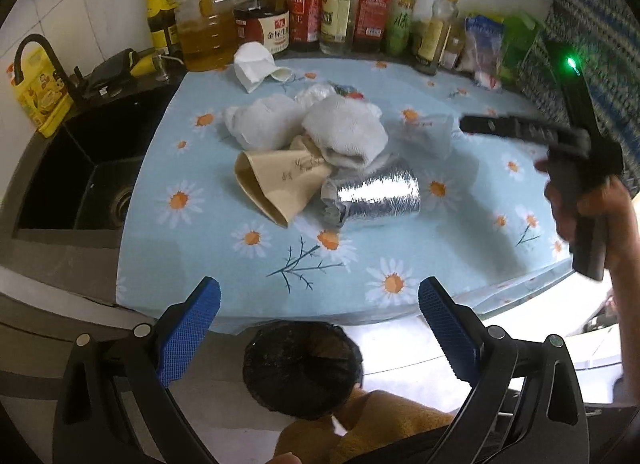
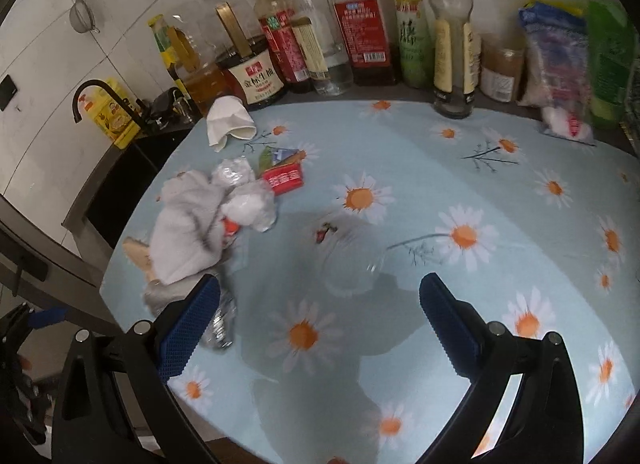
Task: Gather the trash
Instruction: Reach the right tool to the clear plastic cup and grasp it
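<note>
A heap of trash lies on the daisy-print tablecloth (image 1: 460, 248): a crumpled white towel (image 1: 344, 136), a brown paper bag (image 1: 276, 184), a silver foil bag (image 1: 376, 196), a clear plastic cup (image 1: 428, 132) and a folded white paper (image 1: 254, 64). My left gripper (image 1: 320, 328) is open and empty, held back over the table's near edge. My right gripper (image 2: 320, 328) is open and empty above the cloth, with the clear cup (image 2: 352, 260) lying just ahead of its fingers. The right view also shows the towel (image 2: 184, 232), crumpled clear plastic (image 2: 252, 200) and a red packet (image 2: 282, 180).
A row of oil and sauce bottles (image 1: 340, 4) lines the back wall. A black sink (image 1: 76, 176) with a black tap (image 1: 36, 48) is at the left. Snack bags (image 2: 560, 52) stand at the back right. A black-lined bin (image 1: 300, 368) sits below the table edge.
</note>
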### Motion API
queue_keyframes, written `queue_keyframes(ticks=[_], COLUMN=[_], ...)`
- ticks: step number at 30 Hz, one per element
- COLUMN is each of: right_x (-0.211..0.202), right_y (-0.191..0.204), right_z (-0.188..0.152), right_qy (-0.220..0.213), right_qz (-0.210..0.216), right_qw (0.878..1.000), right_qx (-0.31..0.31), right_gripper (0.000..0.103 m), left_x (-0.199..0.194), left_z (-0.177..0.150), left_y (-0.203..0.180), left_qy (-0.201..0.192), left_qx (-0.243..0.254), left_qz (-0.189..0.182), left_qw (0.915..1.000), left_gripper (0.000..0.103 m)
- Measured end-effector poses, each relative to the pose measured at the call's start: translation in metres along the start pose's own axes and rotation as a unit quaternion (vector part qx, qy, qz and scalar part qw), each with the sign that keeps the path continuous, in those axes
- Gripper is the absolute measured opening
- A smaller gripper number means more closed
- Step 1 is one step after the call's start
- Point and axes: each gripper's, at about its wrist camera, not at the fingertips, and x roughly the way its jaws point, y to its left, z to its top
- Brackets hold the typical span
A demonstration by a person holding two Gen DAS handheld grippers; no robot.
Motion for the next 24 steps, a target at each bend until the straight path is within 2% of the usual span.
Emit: queue_keyframes(ticks=[3, 5, 8, 12, 18, 24], right_x=[0.021, 0.035, 0.048, 0.056, 0.064, 0.061], right_y=[-0.009, -0.013, -0.017, -0.022, -0.023, -0.015], right_z=[0.008, 0.011, 0.014, 0.015, 0.016, 0.014], right_qy=[0.014, 0.029, 0.041, 0.049, 0.064, 0.064], right_qz=[0.013, 0.021, 0.021, 0.035, 0.039, 0.051], right_qw=[1.0, 0.999, 0.998, 0.996, 0.995, 0.993], right_qx=[-0.019, -0.031, -0.052, -0.059, -0.066, -0.081], right_gripper=[0.098, 0.088, 0.083, 0.081, 0.062, 0.062], left_x=[0.006, 0.009, 0.012, 0.012, 0.015, 0.014], left_z=[-0.005, -0.008, -0.011, -0.011, -0.006, -0.001], left_y=[-0.003, -0.004, -0.004, -0.006, -0.009, -0.012], left_qy=[0.013, 0.016, 0.022, 0.02, 0.015, 0.003], left_qx=[-0.015, -0.024, -0.039, -0.055, -0.064, -0.065], left_qz=[-0.001, 0.006, 0.013, 0.017, 0.018, 0.021], left_qw=[0.9998, 0.9996, 0.9989, 0.9982, 0.9977, 0.9976], left_gripper=[0.096, 0.096, 0.096, 0.096, 0.096, 0.096])
